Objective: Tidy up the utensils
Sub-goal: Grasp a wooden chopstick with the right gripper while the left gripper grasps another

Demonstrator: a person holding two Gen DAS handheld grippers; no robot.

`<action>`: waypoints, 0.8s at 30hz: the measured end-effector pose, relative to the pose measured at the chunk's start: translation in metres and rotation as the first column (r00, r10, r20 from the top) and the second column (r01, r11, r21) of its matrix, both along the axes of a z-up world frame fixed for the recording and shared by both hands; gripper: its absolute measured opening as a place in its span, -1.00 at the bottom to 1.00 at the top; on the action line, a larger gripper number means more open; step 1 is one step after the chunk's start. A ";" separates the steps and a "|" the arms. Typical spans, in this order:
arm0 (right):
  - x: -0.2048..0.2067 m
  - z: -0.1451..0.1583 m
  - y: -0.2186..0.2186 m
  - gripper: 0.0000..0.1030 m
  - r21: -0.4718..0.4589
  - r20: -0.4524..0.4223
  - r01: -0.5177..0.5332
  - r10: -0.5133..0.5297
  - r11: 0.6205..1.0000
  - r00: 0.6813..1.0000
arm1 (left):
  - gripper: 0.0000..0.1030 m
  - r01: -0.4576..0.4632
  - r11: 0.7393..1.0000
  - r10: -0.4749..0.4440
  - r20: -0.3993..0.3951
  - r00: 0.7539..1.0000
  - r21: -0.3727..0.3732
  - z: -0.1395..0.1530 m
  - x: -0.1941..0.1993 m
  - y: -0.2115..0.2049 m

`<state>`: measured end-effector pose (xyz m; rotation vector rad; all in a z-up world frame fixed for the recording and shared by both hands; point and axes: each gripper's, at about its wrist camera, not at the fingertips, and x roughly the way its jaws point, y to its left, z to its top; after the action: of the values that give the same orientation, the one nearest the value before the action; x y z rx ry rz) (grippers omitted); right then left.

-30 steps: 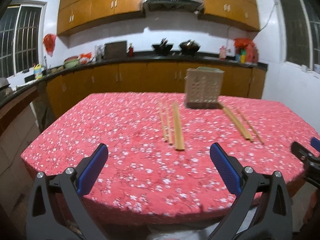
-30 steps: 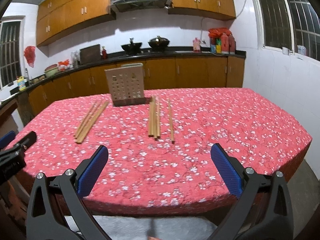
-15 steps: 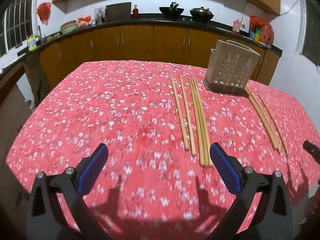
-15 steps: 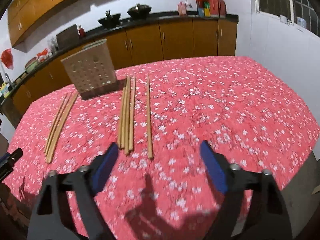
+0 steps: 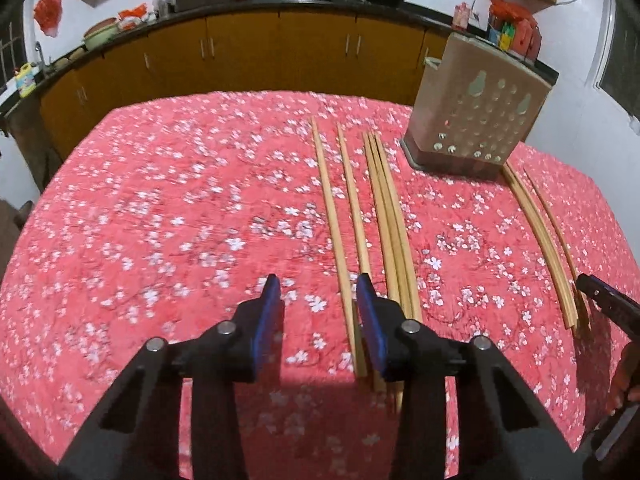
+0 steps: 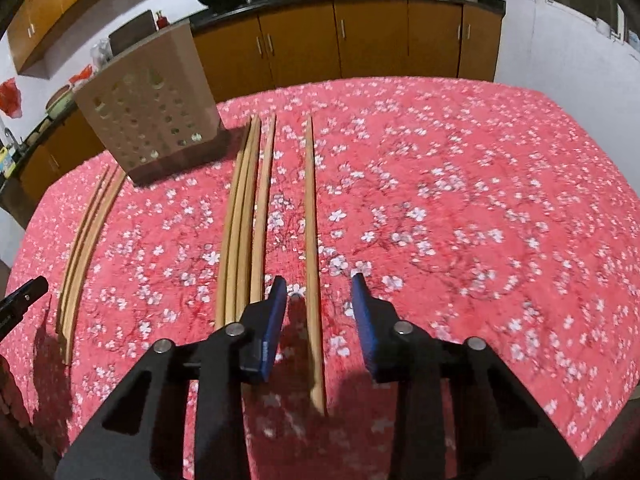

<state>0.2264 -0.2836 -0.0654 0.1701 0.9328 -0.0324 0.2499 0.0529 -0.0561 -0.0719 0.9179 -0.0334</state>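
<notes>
Left gripper (image 5: 318,312): jaws closing, pads not yet pressing anything. The leftmost chopstick (image 5: 336,236) of the left group runs between the pads, close to the right pad, near end under the gripper. Next chopstick (image 5: 354,208) passes under or just right of the right pad; cannot tell if it touches. A tight bundle of chopsticks (image 5: 390,224) lies just right of that, outside the jaws.

Right gripper (image 6: 320,312): jaws closing too, nothing pinched yet. A single chopstick (image 6: 311,240) sits between its pads, roughly centred, clear gaps on both sides. Another lone stick (image 6: 262,216) lies just left of the left pad, and a close bundle (image 6: 238,224) further left.

Both grippers pitch steeply down at the red flowered tablecloth (image 5: 160,220), low over its near side, fingers pointing along the sticks toward the far side.

All sticks lie flat, running near to far. The perforated holder (image 5: 480,120) stands upright at the far side, between the two groups. The right gripper's tip shows at the right edge of the left view.
</notes>
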 end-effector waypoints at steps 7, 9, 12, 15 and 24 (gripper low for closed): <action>-0.002 -0.003 0.005 -0.59 -0.060 0.028 -0.017 0.019 0.998 0.999 | -0.47 0.027 0.999 -0.029 -0.043 0.999 -0.032 -0.010 0.013 -0.001; -0.002 -0.002 0.005 -0.59 -0.061 0.028 -0.017 0.018 0.998 0.999 | -0.55 0.033 0.999 -0.035 -0.054 0.998 -0.025 -0.013 0.016 -0.003; -0.002 -0.002 0.005 -0.62 -0.068 0.030 -0.016 0.019 0.998 0.999 | -0.65 0.042 0.999 -0.042 -0.053 0.998 -0.001 -0.013 0.019 -0.007; -0.003 -0.002 0.006 -0.82 -0.064 0.037 -0.027 0.029 0.998 0.999 | -0.77 0.050 0.998 -0.048 -0.052 0.997 0.032 -0.014 0.021 -0.014; -0.001 -0.003 0.006 -0.85 -0.034 0.041 -0.027 0.029 0.999 0.999 | -0.80 0.060 0.995 -0.057 -0.042 0.997 0.080 -0.018 0.019 -0.024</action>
<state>0.2259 -0.2780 -0.0680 0.1267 0.8931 -0.0185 0.2684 0.0288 -0.0743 0.0302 0.9603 -0.0492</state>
